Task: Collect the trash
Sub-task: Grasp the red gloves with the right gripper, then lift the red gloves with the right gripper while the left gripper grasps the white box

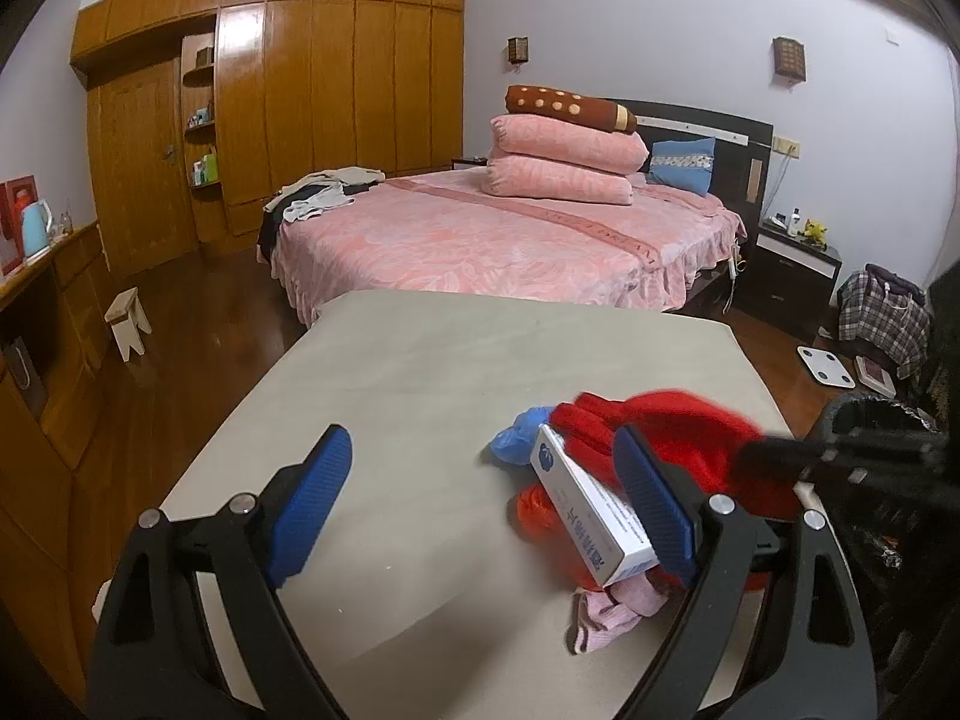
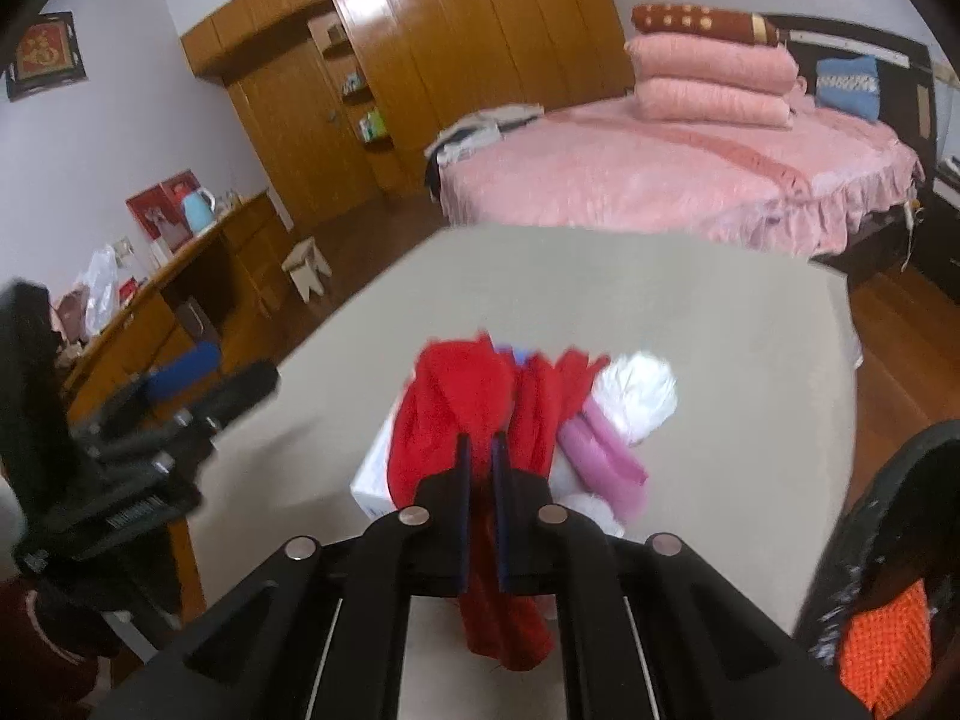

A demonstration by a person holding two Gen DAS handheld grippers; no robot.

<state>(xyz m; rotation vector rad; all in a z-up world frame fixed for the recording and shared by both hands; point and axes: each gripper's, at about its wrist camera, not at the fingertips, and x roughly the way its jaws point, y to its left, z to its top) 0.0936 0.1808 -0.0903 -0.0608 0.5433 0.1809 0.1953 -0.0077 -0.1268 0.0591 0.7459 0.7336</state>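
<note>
A pile of trash lies on the grey table [image 1: 420, 360]. My right gripper [image 2: 480, 450] is shut on a red cloth [image 2: 456, 396], which hangs between its blue pads and down below them. The red cloth also shows in the left wrist view [image 1: 678, 426]. Beside it lie a white and blue carton [image 1: 591, 510], a blue crumpled bag [image 1: 516, 435], an orange bag [image 1: 534, 510] and a pink cloth [image 1: 612, 606]. My left gripper [image 1: 480, 480] is open and empty, its right pad next to the carton. A white wad [image 2: 639, 390] and a pink piece [image 2: 606, 456] lie right of the red cloth.
A dark bin [image 2: 888, 570] with an orange bag inside stands at the table's right edge. A pink bed [image 1: 480, 234] lies beyond the table. A wooden wardrobe [image 1: 312, 78], a sideboard [image 1: 54, 312] and a small stool [image 1: 127, 318] stand at the left.
</note>
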